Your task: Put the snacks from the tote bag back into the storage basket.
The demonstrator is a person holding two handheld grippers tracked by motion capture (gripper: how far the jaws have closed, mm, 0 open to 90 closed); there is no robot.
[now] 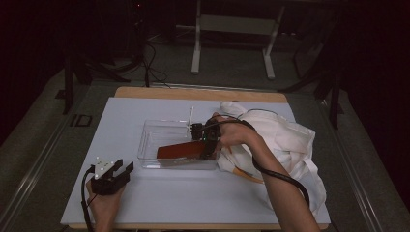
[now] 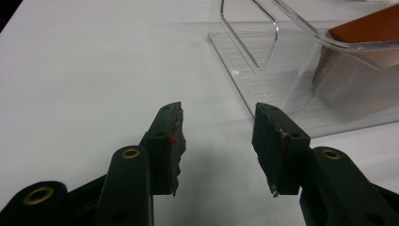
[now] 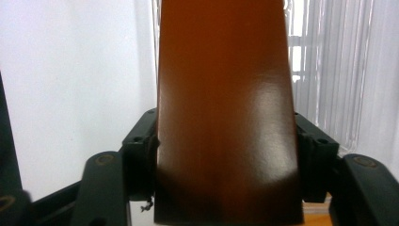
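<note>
A clear plastic bin [image 1: 149,145] stands in the middle of the white tabletop. A flat red-brown piece [image 1: 181,150] lies slanted inside it, its right end held by my right gripper [image 1: 209,143], which is shut on it at the bin's right end. In the right gripper view the red-brown piece [image 3: 226,108] runs up between the jaws, pressed on both sides. My left gripper [image 1: 116,172] rests on the table in front of the bin's left corner, open and holding nothing. In the left gripper view, my left gripper [image 2: 217,141] faces the bin [image 2: 282,84] and the red-brown piece [image 2: 367,33].
A heap of white cloth [image 1: 285,140] lies on the right side of the table, behind the right hand. A wooden stick [image 1: 246,175] pokes out from under it. A thin white rod [image 1: 190,117] stands at the bin's far edge.
</note>
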